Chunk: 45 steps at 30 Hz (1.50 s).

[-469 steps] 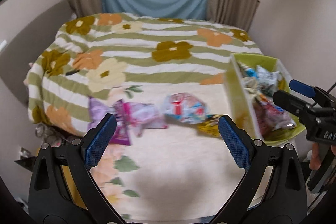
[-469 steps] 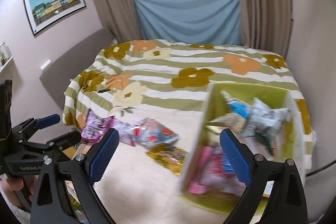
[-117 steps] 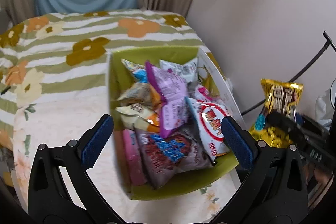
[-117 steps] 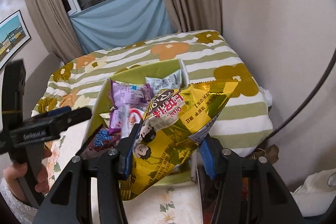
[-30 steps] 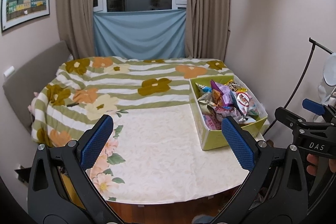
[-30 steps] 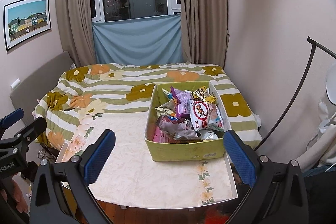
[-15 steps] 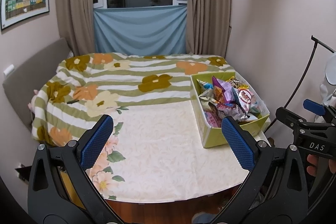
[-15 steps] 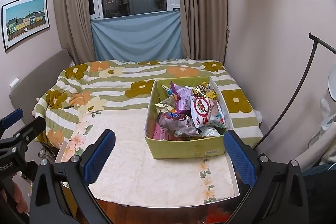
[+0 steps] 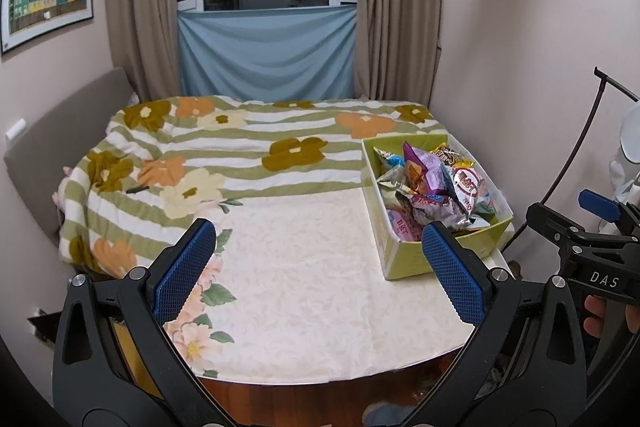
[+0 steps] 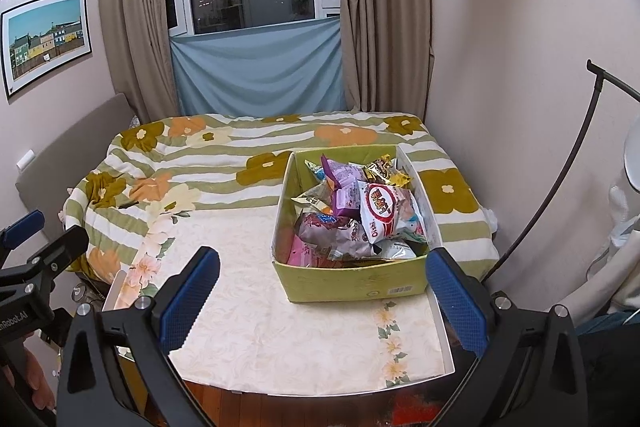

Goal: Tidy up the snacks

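The left claw (image 9: 318,267) stands wide, holding nothing, its blue pads at the lower left and lower right of the left wrist view with bare cloth between them. The right claw (image 10: 322,291) is also spread wide and empty; its pads frame the lower middle of the right wrist view.

The snacks (image 10: 360,211) sit heaped in a green box (image 10: 352,285), which rests on the surface (image 10: 260,315) covered by a cream floral cloth. In the right wrist view the box fills the centre right of the frame; its near wall stands back from the near edge of the surface, and its right wall runs just beside the right edge. A red-and-white packet (image 10: 382,213) lies on top, tilted, with a purple packet (image 10: 344,183) behind it and a gold one (image 10: 384,169) at the far end.

In the left wrist view the box (image 9: 404,259) sits at centre right, snacks (image 9: 432,187) rising above its rim. Left of it the cloth lies bare across the middle of the frame to the rounded near edge of the surface (image 9: 304,291). Beyond the far edge lies a bed (image 9: 224,147) with a striped, flowered blanket, touching the surface. A black curved stand (image 10: 560,171) rises at the right of the frame, near the wall.
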Each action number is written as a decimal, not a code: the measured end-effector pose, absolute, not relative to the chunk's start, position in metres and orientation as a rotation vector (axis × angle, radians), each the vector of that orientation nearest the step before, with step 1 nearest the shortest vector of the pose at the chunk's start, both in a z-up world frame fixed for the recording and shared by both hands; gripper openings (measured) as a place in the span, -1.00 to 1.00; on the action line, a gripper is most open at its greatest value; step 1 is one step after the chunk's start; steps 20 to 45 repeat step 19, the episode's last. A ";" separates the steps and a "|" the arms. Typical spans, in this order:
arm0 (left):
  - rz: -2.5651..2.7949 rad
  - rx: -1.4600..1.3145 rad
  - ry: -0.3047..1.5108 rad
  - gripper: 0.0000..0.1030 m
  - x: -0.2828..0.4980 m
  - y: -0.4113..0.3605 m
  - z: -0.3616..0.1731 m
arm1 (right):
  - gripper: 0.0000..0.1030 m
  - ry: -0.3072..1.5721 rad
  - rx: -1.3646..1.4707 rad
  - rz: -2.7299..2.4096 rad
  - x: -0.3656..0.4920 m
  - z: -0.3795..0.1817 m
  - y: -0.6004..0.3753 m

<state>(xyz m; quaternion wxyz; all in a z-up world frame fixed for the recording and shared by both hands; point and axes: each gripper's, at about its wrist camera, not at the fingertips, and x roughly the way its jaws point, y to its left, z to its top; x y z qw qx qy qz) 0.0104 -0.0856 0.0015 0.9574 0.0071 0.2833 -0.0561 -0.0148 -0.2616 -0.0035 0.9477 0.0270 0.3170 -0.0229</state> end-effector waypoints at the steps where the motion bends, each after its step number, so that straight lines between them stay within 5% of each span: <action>1: -0.114 0.015 0.573 0.99 0.010 -0.086 0.002 | 0.99 0.644 0.056 -0.047 -0.015 -0.003 -0.262; 45: -0.102 0.030 0.539 0.99 0.009 -0.089 0.002 | 0.99 0.643 0.056 -0.048 -0.013 -0.005 -0.265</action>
